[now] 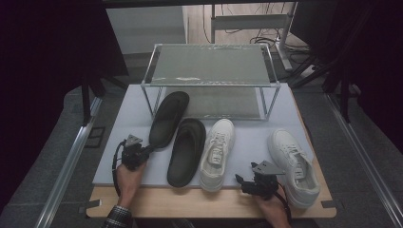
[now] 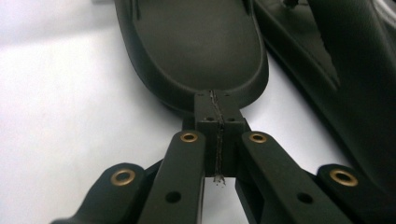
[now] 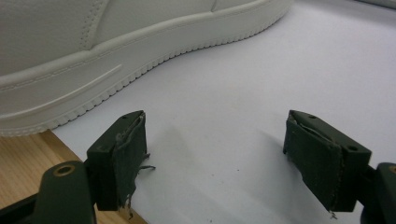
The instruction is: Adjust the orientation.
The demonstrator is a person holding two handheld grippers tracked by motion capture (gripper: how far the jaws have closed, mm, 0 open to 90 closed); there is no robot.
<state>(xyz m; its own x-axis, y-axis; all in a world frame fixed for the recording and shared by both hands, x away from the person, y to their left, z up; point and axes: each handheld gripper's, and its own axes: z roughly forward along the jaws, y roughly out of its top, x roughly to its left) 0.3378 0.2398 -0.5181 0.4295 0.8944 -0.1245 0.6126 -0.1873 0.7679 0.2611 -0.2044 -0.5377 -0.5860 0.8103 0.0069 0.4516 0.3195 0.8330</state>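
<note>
Slippers and sneakers lie in a row on the pale mat (image 1: 119,161), in front of a two-tier shoe rack (image 1: 211,66). The left gripper (image 1: 142,151) has its jaws pressed together at the heel edge of the far-left black slipper (image 1: 168,118), which lies tilted, toe toward the rack; in the left gripper view the closed tips meet the slipper's heel rim (image 2: 205,93), though whether they pinch the rim itself cannot be told. The slipper looks like moulded foam: probably light, somewhat flexible, matte rather than slick, and not fragile. Its raised heel rim seems the natural place to grip. The second black slipper (image 1: 186,152) lies just beside it. The right gripper (image 1: 243,181) rests with jaws wide apart and empty near the white sneaker (image 3: 93,60). No brand or writing is legible anywhere.
</note>
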